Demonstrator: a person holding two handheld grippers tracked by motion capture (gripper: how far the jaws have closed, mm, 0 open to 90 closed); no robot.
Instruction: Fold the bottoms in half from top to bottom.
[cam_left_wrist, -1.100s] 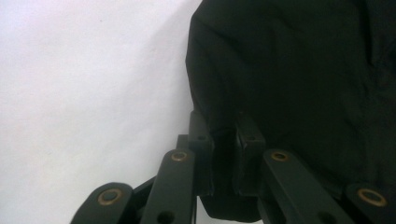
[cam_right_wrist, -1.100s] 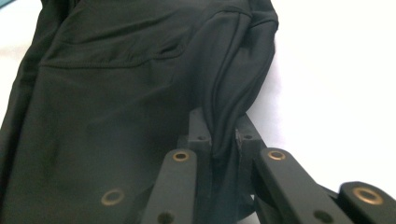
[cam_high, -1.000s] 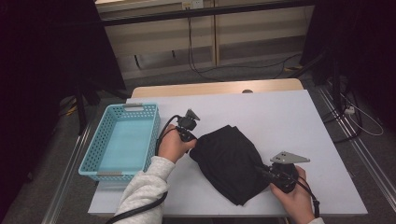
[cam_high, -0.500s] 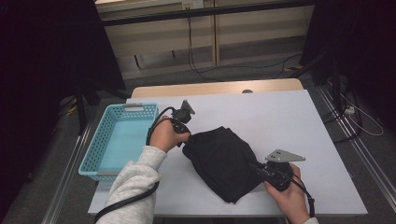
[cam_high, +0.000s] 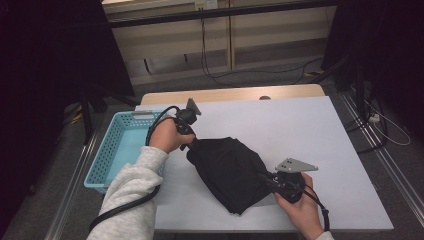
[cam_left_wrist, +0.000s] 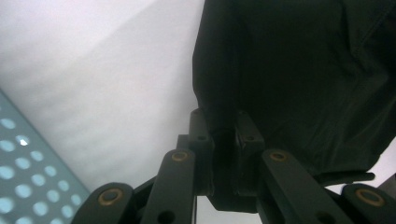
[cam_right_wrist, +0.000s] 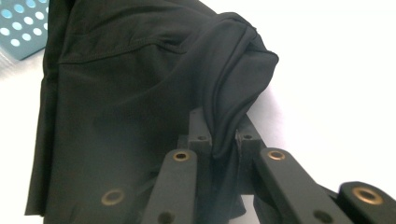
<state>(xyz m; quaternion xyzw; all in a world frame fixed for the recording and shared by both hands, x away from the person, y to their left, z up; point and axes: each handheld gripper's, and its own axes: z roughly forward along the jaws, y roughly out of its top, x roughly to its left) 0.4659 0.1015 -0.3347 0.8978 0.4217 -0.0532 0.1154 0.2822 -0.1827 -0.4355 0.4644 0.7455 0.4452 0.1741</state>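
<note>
**Black garment pinched at two ends over the white table**

Black garment (cam_high: 230, 172) is seen bunched and folded on the white table (cam_high: 310, 135), stretched slantwise between the two grippers. Its upper left end is clamped by the left gripper (cam_high: 192, 144), which is held in the left hand (cam_high: 167, 135) near the table's left edge, just beside the light blue basket (cam_high: 112, 150). In the left gripper view a narrow fold of the cloth (cam_left_wrist: 224, 126) is pressed between the two jaws, which are drawn close together on it, and the rest of the fabric spreads away above and to the right. Its lower right end is gripped by the right gripper (cam_high: 265, 180), held in the right hand (cam_high: 300, 212) near the table's front edge. In the right gripper view a rolled hem of the garment (cam_right_wrist: 226, 126) is squeezed between jaws that are likewise nearly closed. A corner of the perforated basket (cam_right_wrist: 21, 23) is visible at the upper left of that view, beyond the cloth.
</note>
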